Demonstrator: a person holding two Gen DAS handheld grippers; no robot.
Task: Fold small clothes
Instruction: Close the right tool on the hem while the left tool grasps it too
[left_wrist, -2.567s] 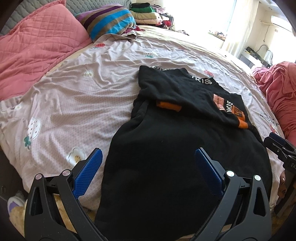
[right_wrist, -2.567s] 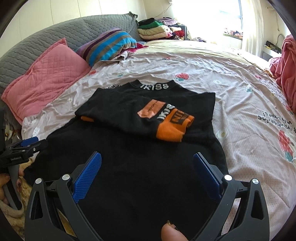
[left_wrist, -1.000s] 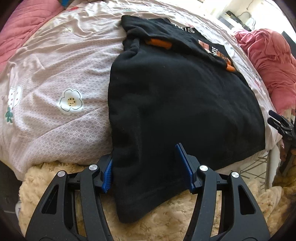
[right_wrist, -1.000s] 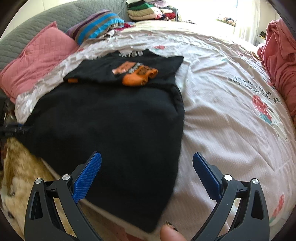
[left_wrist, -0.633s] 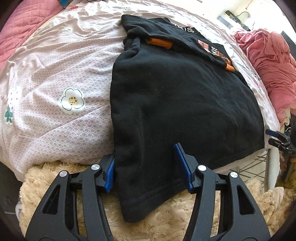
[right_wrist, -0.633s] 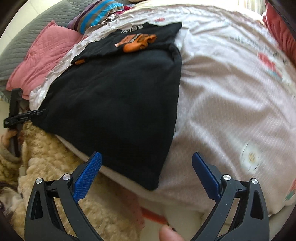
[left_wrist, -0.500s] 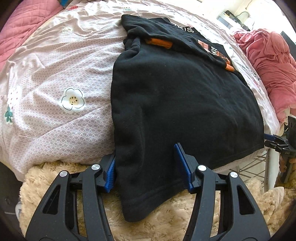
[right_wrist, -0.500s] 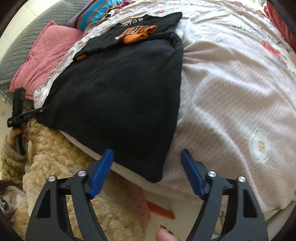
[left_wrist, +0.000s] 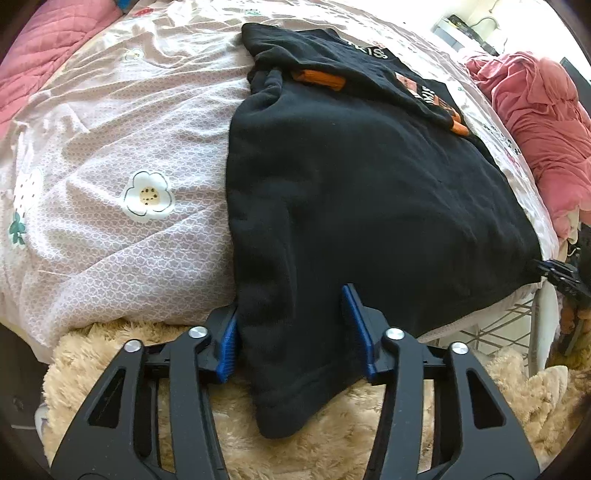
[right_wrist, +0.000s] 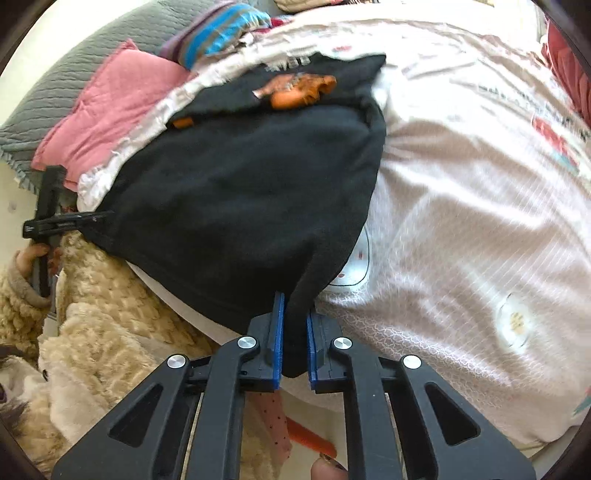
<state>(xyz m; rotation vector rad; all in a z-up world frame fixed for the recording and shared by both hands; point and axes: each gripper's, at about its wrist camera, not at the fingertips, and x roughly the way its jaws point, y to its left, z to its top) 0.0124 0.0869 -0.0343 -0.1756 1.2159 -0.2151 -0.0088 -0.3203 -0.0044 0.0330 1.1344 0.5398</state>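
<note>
A black sweatshirt (left_wrist: 369, 166) lies flat on the bed, its orange-cuffed sleeves (left_wrist: 319, 78) folded across the chest at the far end. Its hem hangs over the near bed edge. My left gripper (left_wrist: 291, 328) straddles the left hem corner; its jaws are closing and the fabric bunches loosely between the blue pads (left_wrist: 227, 345). In the right wrist view, my right gripper (right_wrist: 295, 343) is shut on the right hem corner of the sweatshirt (right_wrist: 240, 192). Each gripper shows in the other's view, the left gripper (right_wrist: 107, 215) and the right gripper (left_wrist: 543, 266), both at the hem.
The pink flowered sheet (left_wrist: 110, 147) covers the bed. A pink pillow (right_wrist: 122, 99), a striped pillow (right_wrist: 218, 33) and a grey headboard (right_wrist: 74, 74) stand at the far end. A red blanket heap (left_wrist: 535, 110) lies on the right. The person's beige fleece (left_wrist: 332, 443) presses against the bed edge.
The right gripper's jaws came together from wide open and clamped the right hem corner. The left jaws narrowed around the left corner, gathering its fabric. The left hand stayed where it was.
</note>
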